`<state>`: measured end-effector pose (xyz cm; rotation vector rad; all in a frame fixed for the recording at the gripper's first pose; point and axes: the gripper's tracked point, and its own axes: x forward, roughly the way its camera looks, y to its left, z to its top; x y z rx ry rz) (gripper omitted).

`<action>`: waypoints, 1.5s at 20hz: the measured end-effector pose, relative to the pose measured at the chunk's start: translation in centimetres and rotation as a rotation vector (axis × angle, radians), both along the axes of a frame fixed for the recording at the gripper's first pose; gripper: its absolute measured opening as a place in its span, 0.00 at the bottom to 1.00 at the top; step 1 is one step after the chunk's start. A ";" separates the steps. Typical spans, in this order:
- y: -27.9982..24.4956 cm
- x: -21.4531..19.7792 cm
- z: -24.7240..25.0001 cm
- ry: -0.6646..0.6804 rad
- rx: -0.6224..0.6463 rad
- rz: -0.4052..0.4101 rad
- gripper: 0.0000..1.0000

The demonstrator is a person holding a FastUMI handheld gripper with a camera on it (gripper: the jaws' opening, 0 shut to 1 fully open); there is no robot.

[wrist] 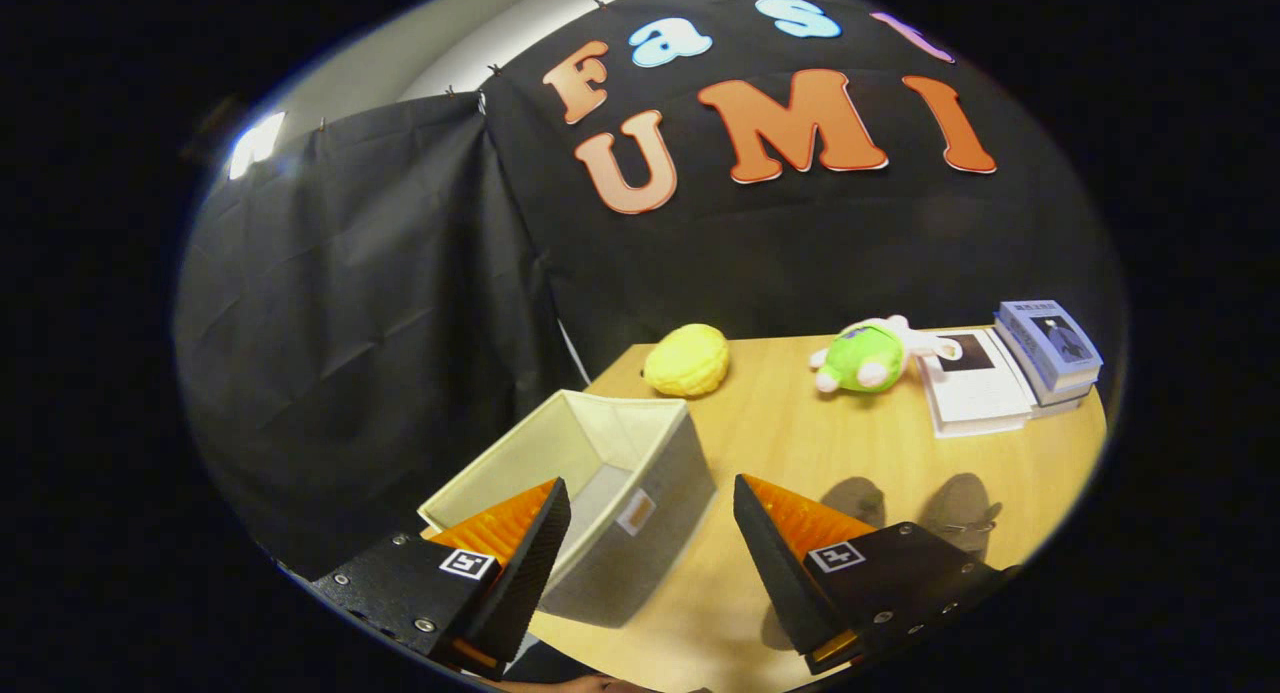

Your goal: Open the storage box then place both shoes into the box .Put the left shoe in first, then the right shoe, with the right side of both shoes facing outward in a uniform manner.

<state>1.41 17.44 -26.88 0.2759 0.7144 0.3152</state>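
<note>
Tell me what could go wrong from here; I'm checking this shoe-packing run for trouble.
1. The storage box sits at the table's corner, so a nudge from the open claw might push it off.
2. The yellow plush and green plush toy beyond the box could be mistaken for targets.

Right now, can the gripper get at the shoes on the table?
Probably yes. The gripper is open and holds nothing. The shoes lie just beyond one finger on bare table; the storage box stands to the other side.
</note>
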 end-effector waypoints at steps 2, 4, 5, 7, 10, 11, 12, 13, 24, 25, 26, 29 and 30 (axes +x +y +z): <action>-2.2 -0.6 -1.6 0.046 -0.033 -0.040 0.98; -3.9 -1.2 -3.4 0.103 -0.043 -0.069 0.97; -4.9 -1.5 -4.3 0.128 -0.055 -0.087 0.97; -6.5 -2.0 -6.4 0.176 -0.087 -0.113 0.96; -7.4 -2.8 -9.3 0.255 -0.090 -0.131 0.93; -7.5 -2.8 -10.4 0.273 -0.085 -0.133 0.89; -7.5 -3.1 -11.2 0.298 -0.086 -0.131 0.87; -7.7 -3.2 -12.0 0.314 -0.094 -0.131 0.84; -10.5 -1.5 -19.2 0.469 -0.188 -0.229 0.50; -10.5 -1.2 -19.6 0.474 -0.184 -0.240 0.40; -10.3 -1.2 -19.7 0.479 -0.177 -0.246 0.36; -10.8 -0.6 -19.9 0.484 -0.166 -0.283 0.22; -10.9 -0.6 -19.8 0.493 -0.150 -0.301 0.16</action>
